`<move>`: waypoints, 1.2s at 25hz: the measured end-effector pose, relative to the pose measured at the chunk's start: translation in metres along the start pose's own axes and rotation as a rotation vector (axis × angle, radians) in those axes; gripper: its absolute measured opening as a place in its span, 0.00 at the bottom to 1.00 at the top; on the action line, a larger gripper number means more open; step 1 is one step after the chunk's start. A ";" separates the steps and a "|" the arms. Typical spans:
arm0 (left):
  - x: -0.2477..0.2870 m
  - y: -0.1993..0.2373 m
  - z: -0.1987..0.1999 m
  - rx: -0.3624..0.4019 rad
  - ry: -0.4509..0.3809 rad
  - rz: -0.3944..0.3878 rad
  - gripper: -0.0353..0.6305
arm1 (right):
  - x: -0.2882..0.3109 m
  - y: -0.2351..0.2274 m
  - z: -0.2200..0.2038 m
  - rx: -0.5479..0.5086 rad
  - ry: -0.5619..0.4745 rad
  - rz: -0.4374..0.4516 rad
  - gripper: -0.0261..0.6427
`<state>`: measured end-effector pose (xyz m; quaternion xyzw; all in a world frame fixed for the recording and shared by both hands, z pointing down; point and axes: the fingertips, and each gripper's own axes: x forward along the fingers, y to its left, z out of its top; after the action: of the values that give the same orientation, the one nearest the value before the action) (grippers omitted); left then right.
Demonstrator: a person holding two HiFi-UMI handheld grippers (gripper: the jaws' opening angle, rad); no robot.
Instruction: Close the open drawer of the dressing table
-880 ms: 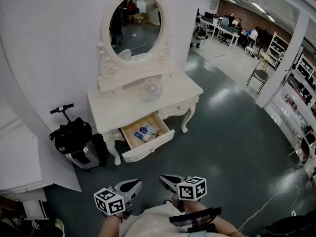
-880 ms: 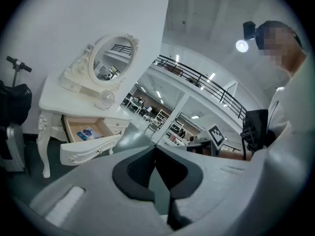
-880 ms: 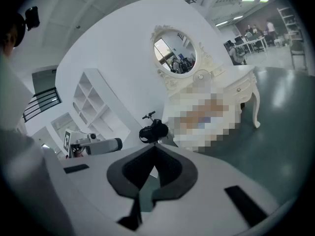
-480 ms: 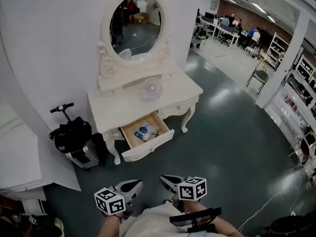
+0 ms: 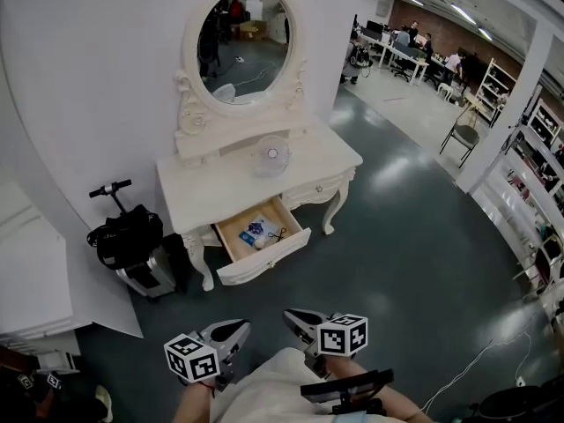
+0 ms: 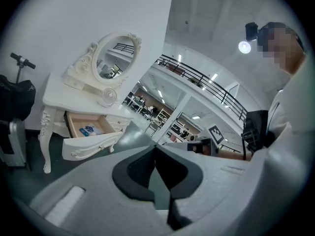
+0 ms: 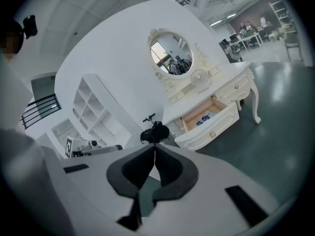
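A white dressing table (image 5: 231, 192) with an oval mirror (image 5: 244, 47) stands against the white wall. Its left drawer (image 5: 263, 257) is pulled out, with a blue packet (image 5: 256, 228) and small items inside. The drawer also shows in the left gripper view (image 6: 91, 146) and in the right gripper view (image 7: 209, 130). Both grippers are held low near the person's body, well short of the table. My left gripper (image 5: 231, 329) is shut and holds nothing. My right gripper (image 5: 293, 317) is shut too, with its tips touching and nothing between them.
A folded scooter with a black bag (image 5: 128, 239) leans left of the table beside a white panel (image 5: 35, 271). A small round fan (image 5: 272, 157) sits on the tabletop. Dark green floor (image 5: 397, 236) stretches right towards a pillar, a folding chair (image 5: 463, 135) and distant desks with people.
The view has shifted very slightly; both grippers stay low at the bottom of the head view. The drawer stands open as before.
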<state>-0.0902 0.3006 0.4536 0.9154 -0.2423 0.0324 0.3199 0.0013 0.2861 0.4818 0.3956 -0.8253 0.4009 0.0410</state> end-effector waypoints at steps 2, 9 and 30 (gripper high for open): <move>0.001 0.000 -0.002 -0.007 0.007 -0.001 0.07 | -0.001 -0.003 -0.002 0.000 0.008 -0.014 0.06; 0.012 0.013 0.003 -0.032 0.016 0.008 0.07 | 0.009 -0.019 0.006 -0.003 0.040 -0.032 0.06; 0.107 0.085 0.066 -0.048 0.088 0.034 0.07 | 0.082 -0.101 0.089 -0.018 0.148 -0.013 0.06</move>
<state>-0.0419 0.1581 0.4724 0.9010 -0.2441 0.0723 0.3514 0.0371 0.1370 0.5172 0.3699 -0.8210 0.4211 0.1081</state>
